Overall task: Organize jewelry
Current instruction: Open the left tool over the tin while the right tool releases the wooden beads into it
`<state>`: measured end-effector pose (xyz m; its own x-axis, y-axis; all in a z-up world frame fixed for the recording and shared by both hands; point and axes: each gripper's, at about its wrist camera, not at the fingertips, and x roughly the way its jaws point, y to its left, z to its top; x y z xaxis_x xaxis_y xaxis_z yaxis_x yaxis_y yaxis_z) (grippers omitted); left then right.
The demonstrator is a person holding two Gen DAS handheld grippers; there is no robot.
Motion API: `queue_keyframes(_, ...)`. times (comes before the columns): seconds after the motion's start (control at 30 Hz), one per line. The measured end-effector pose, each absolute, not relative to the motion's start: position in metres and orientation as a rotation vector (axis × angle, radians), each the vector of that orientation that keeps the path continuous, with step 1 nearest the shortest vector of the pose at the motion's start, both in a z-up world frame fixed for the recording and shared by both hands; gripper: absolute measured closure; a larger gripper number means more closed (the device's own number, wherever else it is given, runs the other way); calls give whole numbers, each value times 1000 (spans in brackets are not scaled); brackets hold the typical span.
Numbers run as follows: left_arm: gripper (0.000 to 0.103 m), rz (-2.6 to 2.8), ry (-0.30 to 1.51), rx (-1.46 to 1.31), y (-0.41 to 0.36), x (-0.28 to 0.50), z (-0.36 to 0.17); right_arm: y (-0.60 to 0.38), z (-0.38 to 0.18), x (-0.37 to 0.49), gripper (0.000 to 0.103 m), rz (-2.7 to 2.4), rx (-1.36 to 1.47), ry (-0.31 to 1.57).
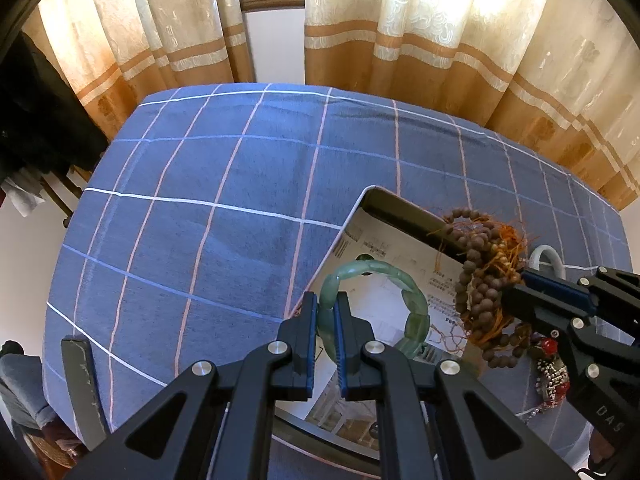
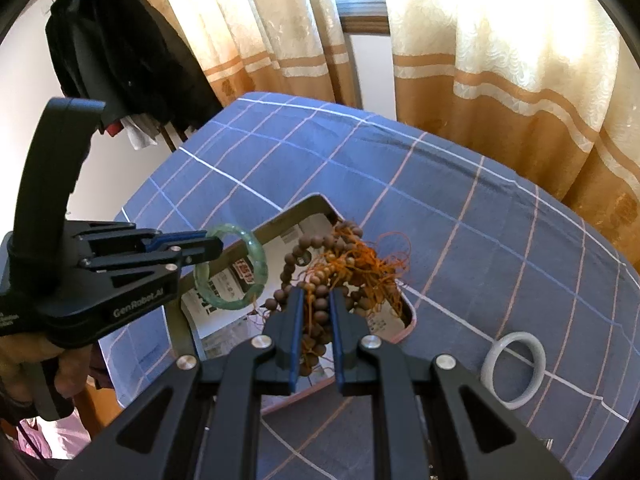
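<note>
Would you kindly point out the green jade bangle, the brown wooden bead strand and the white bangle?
green jade bangle (image 1: 416, 300), left wrist view, right arc.
brown wooden bead strand (image 2: 316, 304), right wrist view, beads between the fingers.
white bangle (image 2: 490, 376), right wrist view, left rim.

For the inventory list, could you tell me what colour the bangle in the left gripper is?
Translucent pale green bangle, clearest in the left wrist view.

surface: blue checked cloth with white and pink lines (image 1: 200, 184) | backdrop: cream-and-tan striped curtains (image 1: 420, 32), parted at a window | left: dark garments hanging (image 2: 120, 52) against white wall
</note>
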<state>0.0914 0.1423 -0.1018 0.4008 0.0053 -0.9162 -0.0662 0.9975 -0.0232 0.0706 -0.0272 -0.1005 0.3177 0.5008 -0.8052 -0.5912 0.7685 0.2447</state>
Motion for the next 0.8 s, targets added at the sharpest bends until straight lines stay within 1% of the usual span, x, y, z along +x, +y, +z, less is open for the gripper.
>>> queue_keyframes(0.27, 96, 49, 1180, -46, 142, 95, -114, -22, -115, 74, 88, 720, -124, 1043)
queue_keyframes(0.8, 95, 57, 1227, -48, 138, 90, -125, -17, -127, 69, 88, 730, -166, 1067)
